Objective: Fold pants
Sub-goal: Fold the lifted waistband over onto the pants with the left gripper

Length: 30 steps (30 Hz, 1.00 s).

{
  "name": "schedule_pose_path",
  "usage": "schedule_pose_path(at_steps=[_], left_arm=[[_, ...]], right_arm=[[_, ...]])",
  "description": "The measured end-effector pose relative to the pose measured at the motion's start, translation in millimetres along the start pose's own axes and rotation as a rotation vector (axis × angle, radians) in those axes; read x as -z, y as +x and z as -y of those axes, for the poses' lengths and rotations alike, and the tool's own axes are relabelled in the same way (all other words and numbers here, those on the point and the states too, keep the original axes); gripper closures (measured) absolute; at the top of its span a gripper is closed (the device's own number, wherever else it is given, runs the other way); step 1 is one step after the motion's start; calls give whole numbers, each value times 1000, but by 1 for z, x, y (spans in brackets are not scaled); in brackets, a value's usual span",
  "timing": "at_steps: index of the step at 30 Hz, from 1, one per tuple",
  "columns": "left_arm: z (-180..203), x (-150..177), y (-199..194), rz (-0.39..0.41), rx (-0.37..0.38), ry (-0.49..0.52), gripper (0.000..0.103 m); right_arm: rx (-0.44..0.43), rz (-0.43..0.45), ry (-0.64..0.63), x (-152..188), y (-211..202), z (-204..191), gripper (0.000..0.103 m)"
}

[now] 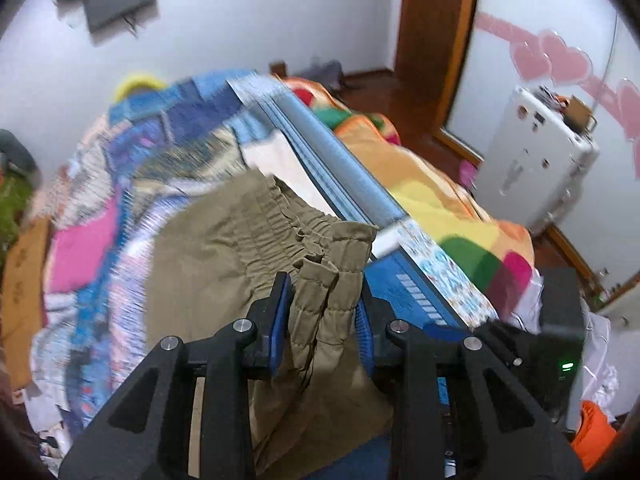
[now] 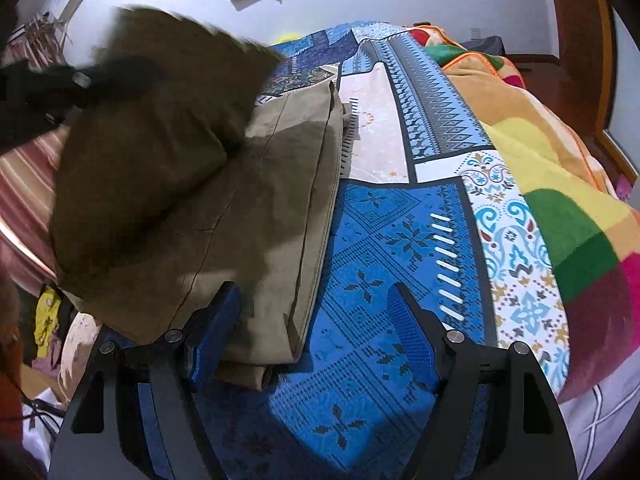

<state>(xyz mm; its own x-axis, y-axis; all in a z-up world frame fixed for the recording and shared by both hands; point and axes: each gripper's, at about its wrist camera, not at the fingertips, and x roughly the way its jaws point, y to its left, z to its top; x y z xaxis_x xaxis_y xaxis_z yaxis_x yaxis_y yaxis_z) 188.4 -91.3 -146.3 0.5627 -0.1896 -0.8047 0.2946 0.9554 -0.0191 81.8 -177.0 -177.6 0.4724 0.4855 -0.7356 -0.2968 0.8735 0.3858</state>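
The olive-khaki pants (image 1: 224, 248) lie on a patterned blue bedspread (image 2: 384, 240). My left gripper (image 1: 322, 300) is shut on the gathered elastic waistband and holds it lifted above the bed. In the right wrist view the pants (image 2: 256, 208) lie folded lengthwise, and the lifted waist end hangs blurred over them at the upper left, with the left gripper dark beside it. My right gripper (image 2: 316, 320) is open and empty, low over the near end of the pants, its left finger touching or just above the cloth.
A bright multicoloured blanket (image 2: 560, 184) is bunched along the right side of the bed. A white suitcase (image 1: 536, 160) stands on the wooden floor by the wall. Clothes and clutter lie off the bed's left edge (image 2: 44, 320).
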Motion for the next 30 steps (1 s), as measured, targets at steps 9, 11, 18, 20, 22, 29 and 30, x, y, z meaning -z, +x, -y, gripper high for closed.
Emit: schedule_pose_path(at_steps=[9, 11, 18, 20, 22, 29, 30], left_arm=[[20, 20, 15, -79, 103, 30, 37], [17, 19, 6, -46, 94, 20, 34], [-49, 10, -26, 48, -27, -86, 22], [-74, 7, -27, 52, -100, -101, 20], [-95, 4, -25, 43, -144, -105, 20], [-170, -12, 8, 3, -216, -155, 11], [-179, -15, 18, -8, -214, -156, 11]], right_arm=[[82, 44, -9, -1, -34, 17, 30], [97, 57, -4, -3, -39, 18, 31], [107, 125, 14, -23, -55, 17, 30], [104, 144, -4, -32, -55, 10, 30], [94, 156, -28, -40, -53, 2, 30], [42, 119, -42, -52, -17, -15, 30], [44, 87, -41, -50, -4, -17, 30]])
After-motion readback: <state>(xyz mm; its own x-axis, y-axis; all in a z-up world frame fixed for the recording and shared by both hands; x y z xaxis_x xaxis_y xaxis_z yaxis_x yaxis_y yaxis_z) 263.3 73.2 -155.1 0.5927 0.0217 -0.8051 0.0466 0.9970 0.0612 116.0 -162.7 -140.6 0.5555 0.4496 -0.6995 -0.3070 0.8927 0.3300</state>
